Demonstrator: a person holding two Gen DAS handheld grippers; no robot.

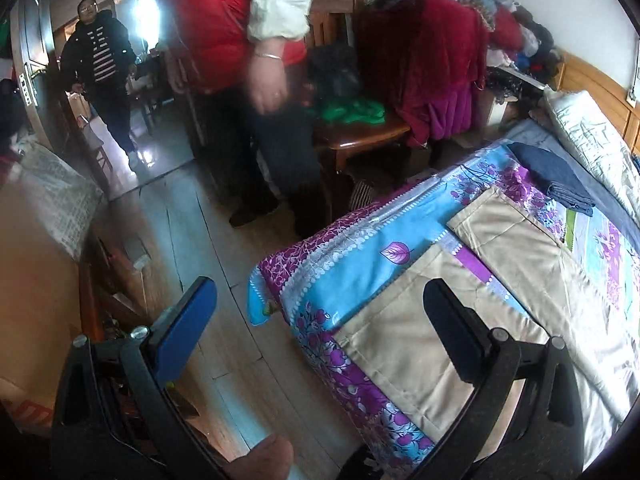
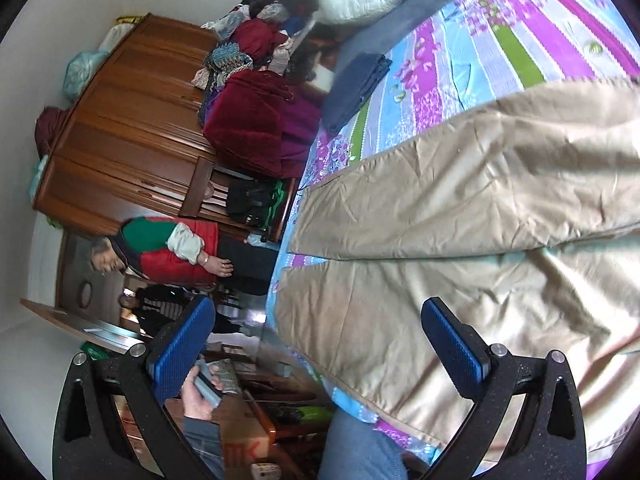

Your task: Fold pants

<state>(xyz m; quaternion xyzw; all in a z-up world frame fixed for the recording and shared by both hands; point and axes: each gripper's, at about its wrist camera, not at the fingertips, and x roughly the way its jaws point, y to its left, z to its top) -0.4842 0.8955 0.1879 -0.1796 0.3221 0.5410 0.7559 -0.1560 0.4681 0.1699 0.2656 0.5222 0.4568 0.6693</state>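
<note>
Tan pants [image 2: 460, 208] lie spread flat on a flowered bedspread [image 2: 500, 40]; both the left gripper [image 1: 320, 308] and the right gripper [image 2: 320, 328] hover near them, jaws spread, holding nothing.

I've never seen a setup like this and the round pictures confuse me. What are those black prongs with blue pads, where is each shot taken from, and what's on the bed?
The prongs are two hand-held grippers, each with its own fisheye camera looking along its fingers. One picture comes from the left gripper, the other from the right gripper. Both are open and hold nothing. On the floral bedspread lie beige pants, spread flat and unfolded, with a folded dark blue garment beyond them.
</note>
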